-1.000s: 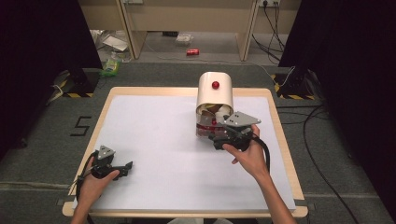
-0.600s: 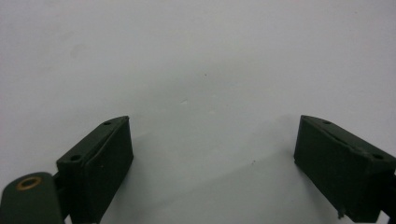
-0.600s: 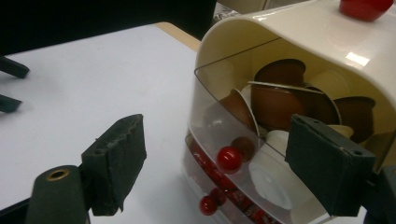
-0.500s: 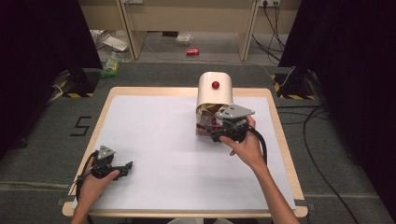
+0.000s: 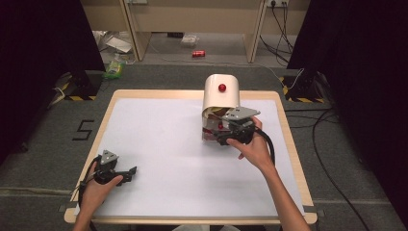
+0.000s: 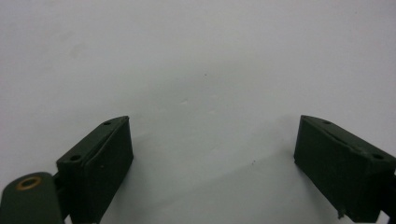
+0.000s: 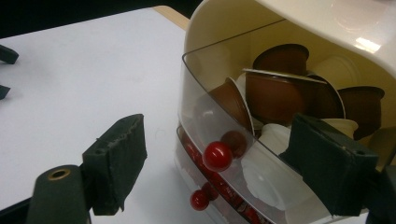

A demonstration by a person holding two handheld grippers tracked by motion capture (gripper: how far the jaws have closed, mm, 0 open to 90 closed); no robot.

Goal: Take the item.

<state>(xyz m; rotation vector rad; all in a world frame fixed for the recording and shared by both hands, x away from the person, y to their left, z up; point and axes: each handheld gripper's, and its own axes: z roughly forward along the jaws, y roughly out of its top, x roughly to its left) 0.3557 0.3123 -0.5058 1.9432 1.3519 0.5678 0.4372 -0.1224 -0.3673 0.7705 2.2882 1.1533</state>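
A cream capsule dispenser (image 5: 221, 94) with a red ball on top stands at the back of the white table (image 5: 159, 144). Its clear upper drawer (image 7: 205, 93) is pulled out and holds several brown and white coffee capsules (image 7: 275, 93). My right gripper (image 5: 214, 134) (image 7: 224, 172) is at the drawer front, open. Its jaws have just been closing a little, and the drawer's red knob (image 7: 218, 156) sits between them untouched. The right-hand jaw reaches over the drawer's rim. A smaller red knob (image 7: 199, 199) marks a lower drawer. My left gripper (image 5: 131, 171) (image 6: 212, 163) rests open on the table, front left.
The table's wooden edge (image 5: 293, 159) runs just right of my right forearm. Wide bare white surface lies between the two hands. On the floor behind the table are a red can (image 5: 198, 53), cables (image 5: 281, 21) and wooden furniture legs.
My right gripper has moved a little toward the dispenser and its jaws have narrowed around the drawer knob. The left gripper has stayed put.
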